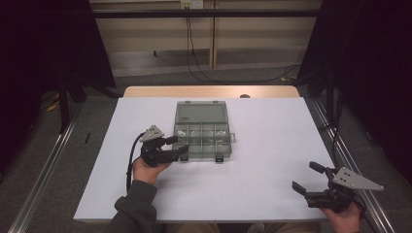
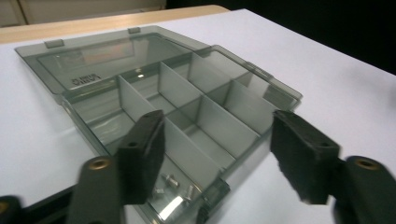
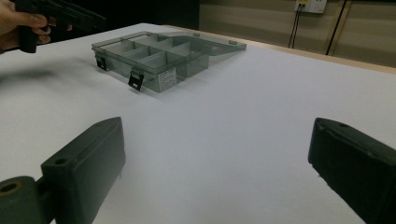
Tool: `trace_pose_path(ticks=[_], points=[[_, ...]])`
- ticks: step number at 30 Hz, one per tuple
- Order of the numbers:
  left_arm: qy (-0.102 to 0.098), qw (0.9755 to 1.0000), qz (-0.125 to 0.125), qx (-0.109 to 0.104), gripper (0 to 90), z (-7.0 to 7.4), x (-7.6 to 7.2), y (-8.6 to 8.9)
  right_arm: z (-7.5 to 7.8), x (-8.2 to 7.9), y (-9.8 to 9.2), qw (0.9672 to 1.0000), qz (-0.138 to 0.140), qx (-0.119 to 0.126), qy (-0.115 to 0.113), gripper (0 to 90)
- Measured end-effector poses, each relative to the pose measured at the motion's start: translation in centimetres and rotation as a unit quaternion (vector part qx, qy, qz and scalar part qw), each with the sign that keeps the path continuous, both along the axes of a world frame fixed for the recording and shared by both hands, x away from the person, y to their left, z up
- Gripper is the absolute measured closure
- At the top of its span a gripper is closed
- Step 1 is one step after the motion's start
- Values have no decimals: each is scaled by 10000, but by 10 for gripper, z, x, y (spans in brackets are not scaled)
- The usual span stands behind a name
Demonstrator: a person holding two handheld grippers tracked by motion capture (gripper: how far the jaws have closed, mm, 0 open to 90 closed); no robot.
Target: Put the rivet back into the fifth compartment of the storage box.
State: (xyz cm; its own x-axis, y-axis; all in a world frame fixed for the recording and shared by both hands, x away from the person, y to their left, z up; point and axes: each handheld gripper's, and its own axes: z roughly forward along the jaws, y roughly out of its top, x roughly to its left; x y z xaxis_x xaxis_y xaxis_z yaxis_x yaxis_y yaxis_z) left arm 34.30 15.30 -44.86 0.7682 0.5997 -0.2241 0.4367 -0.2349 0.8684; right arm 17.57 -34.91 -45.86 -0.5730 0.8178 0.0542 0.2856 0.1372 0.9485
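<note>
A smoky clear plastic organiser box [image 1: 202,137] lies open in the middle of the white table, its lid [image 1: 201,112] folded back flat. Dividers split it into several compartments [image 2: 187,116]. A few small screws [image 2: 170,182] lie in the near-left compartment. My left gripper [image 1: 177,147] is open at the box's front-left corner, its jaws spread on either side of that corner [image 2: 217,158]. My right gripper [image 1: 307,177] is open near the table's front right, far from the box [image 3: 159,58], with nothing between its jaws [image 3: 217,168].
The white sheet [image 1: 262,145] covers a wooden table whose far edge [image 1: 209,91] shows. Two black latches [image 3: 135,79] hang off the box's front. Dark curtains, floor rails and cables surround the table.
</note>
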Motion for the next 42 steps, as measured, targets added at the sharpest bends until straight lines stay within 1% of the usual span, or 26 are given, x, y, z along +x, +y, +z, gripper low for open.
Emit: trace_pose_path(ticks=[2, 4, 6, 8, 11, 13, 15, 16, 18, 21, 22, 25, 28, 31, 33, 35, 36, 39, 42], points=[[4, 10000, -66, -38, 288, 1, -2, 1, 0, 0, 0, 10000, 13, -12, 15, 36], [-39, 9999, -110, -39, 256, 3, -5, 2, 0, 0, 1, 10000, 20, -4, 24, 36], [-80, 9998, -160, -102, 227, 4, -7, 4, 0, 0, 1, 10000, 21, -1, 18, 36], [-134, 9997, -158, -87, 210, 3, -10, 6, 0, 0, 1, 10000, 30, 1, 13, 36], [-168, 9998, -91, -99, 167, 3, -12, 11, 0, 1, 1, 10000, 25, 11, 9, 36], [-220, 9996, -73, -151, 147, 5, -15, 15, 1, 1, 1, 10000, 27, 20, 1, 36], [-277, 9993, -107, -242, 123, 6, -17, 21, 0, 2, 2, 10000, 39, 21, 1, 36], [-315, 9991, -91, -252, 123, 7, -19, 23, 0, 2, 2, 10000, 39, 21, 1, 36], [-301, 9992, -65, -243, 108, 7, -22, 30, 0, 2, 2, 10000, 53, 7, 13, 36], [-304, 9990, -12, -314, 88, 8, -27, 42, 0, 2, 2, 10000, 49, 20, 5, 36], [-308, 9991, -3, -303, 83, 8, -29, 46, 0, 2, 2, 10000, 45, 21, 3, 36], [-341, 9989, -9, -324, 63, 7, -35, 59, 0, 2, 2, 10000, 32, 33, -7, 36], [-306, 9990, -31, -310, 52, 6, -41, 71, 0, 3, 2, 10000, 33, 26, -18, 36], [-288, 9989, 38, -363, 49, 5, -45, 83, 1, 3, 1, 10000, 21, 27, -28, 36], [-315, 9987, 68, -402, 48, 5, -48, 91, 1, 2, 0, 10000, 0, 45, -18, 36], [-338, 9987, 106, -378, 45, 5, -51, 99, 1, 3, -1, 10000, -12, 38, -40, 36], [-340, 9984, 122, -437, 46, 5, -53, 102, 1, 3, -1, 10000, -12, 40, -54, 36], [-342, 9982, 181, -455, 48, 5, -55, 109, 1, 3, -2, 10000, -28, 52, -48, 34], [-342, 9982, 216, -449, 47, 4, -57, 113, 1, 3, -2, 10000, -28, 55, -50, 32]])
